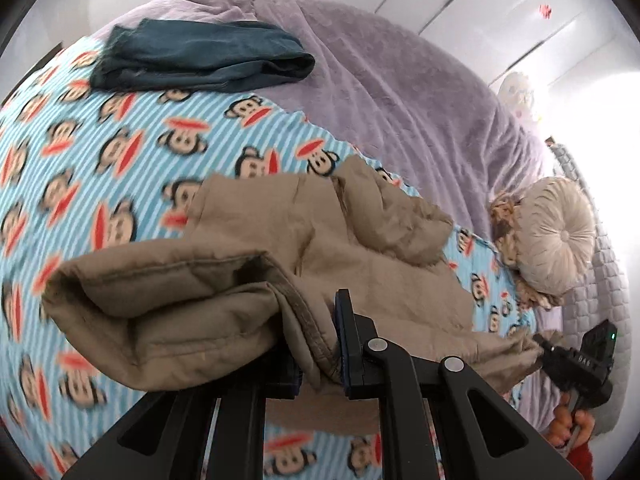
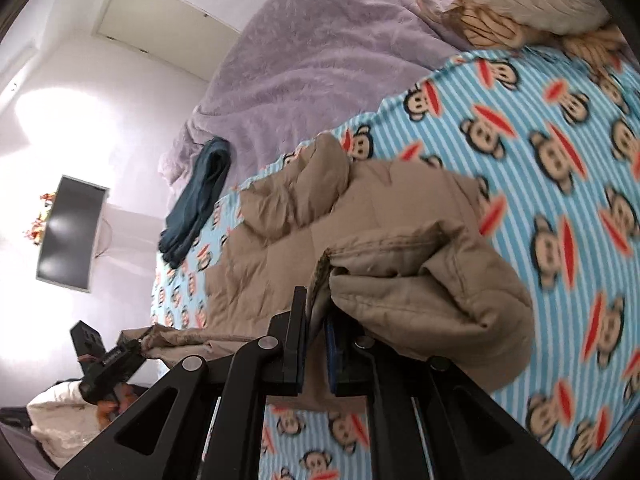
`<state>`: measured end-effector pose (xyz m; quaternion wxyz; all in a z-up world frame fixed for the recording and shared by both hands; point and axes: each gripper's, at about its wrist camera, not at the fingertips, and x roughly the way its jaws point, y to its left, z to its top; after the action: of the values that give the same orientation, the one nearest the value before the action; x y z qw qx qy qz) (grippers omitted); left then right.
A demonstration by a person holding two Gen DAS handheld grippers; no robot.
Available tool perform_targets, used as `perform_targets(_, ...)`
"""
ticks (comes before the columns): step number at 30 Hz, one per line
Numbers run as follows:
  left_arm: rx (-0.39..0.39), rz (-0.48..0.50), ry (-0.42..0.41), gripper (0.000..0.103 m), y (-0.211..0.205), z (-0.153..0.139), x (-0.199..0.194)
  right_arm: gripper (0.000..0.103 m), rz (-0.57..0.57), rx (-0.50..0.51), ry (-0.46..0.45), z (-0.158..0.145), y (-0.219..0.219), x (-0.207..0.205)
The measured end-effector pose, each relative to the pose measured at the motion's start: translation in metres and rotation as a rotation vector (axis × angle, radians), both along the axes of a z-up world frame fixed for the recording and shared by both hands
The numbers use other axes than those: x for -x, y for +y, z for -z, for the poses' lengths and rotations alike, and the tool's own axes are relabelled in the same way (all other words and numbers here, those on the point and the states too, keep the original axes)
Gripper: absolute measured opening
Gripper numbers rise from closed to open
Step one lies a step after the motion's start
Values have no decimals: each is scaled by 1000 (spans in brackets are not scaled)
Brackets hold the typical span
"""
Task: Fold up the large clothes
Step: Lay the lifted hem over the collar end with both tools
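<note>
1. Upper left of the left wrist view: a folded dark teal garment (image 1: 200, 56) lies where the monkey-print blanket (image 1: 80, 152) meets the lilac bedspread (image 1: 380, 80). It looks like a piece already dealt with and parked out of the working area.

2. Lower centre of the same view: the left tool (image 1: 320, 344) is clenched on a hem of the tan quilted jacket (image 1: 280, 232). The fabric is pinched between its blue pads, and a doubled flap of jacket hangs to the left of them. Gripping at the edge seam lets the whole side be carried over in one sweep.

3. Centre: the rest of the jacket lies rumpled on the blanket, its far part bunched toward the bedspread. The task's thing is therefore on the bed, partly raised at the near edge.

4. Right of the frame: a round cream cushion (image 1: 556, 240) and a plush toy sit at the bed's edge, clear of the folding area.

5. Lower right: the right tool (image 1: 540, 344), held in the person's hand (image 1: 568, 428), pinches the jacket's other corner. The stretch of hem between the two tools looks taut, probably so the fold lands straight.

6. In the right wrist view, lower centre, the right tool (image 2: 316, 340) is likewise clamped on jacket fabric. The left tool (image 2: 138, 346) shows at lower left, biting the opposite end.

7. My reading: a fold is under way, with the near edge being brought over toward the far side.
</note>
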<state>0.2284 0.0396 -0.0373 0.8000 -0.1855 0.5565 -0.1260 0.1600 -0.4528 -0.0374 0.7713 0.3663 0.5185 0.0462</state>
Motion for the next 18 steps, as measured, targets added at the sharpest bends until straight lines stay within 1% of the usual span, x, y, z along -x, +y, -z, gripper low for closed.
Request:
perform_targets(2,-27,25,29,15,-7,12,-26,9,12,-1,27,12,-5,-26)
perform_targets(3,-56,50,54,15,-14,24,-45,9,25,1,50,22,-8,-43)
perform_targets(5,-118,79,67,15,-23,40,-64,9,49,3,97,42,-13,-66)
perform_targets(6,-152,96,78,15,-29,53,-74,9,62,0,118,53,-14,-76)
perform_targets(8,-206,105,95,15,-38,78,-85,9,71,13,160,77,-15,-92)
perform_targets(9,-219,106,102,15,-41,87,-88,9,71,21,173,85,-14,-96)
perform_targets(12,-235,103,100,16,-45,113,-91,9,73,47,211,115,-12,-108)
perform_targets(15,-235,104,84,16,-46,124,-94,9,88,34,217,137,-13,-113)
perform_targets(18,-238,125,64,17,-47,124,-93,9,91,22,209,150,-12,-117)
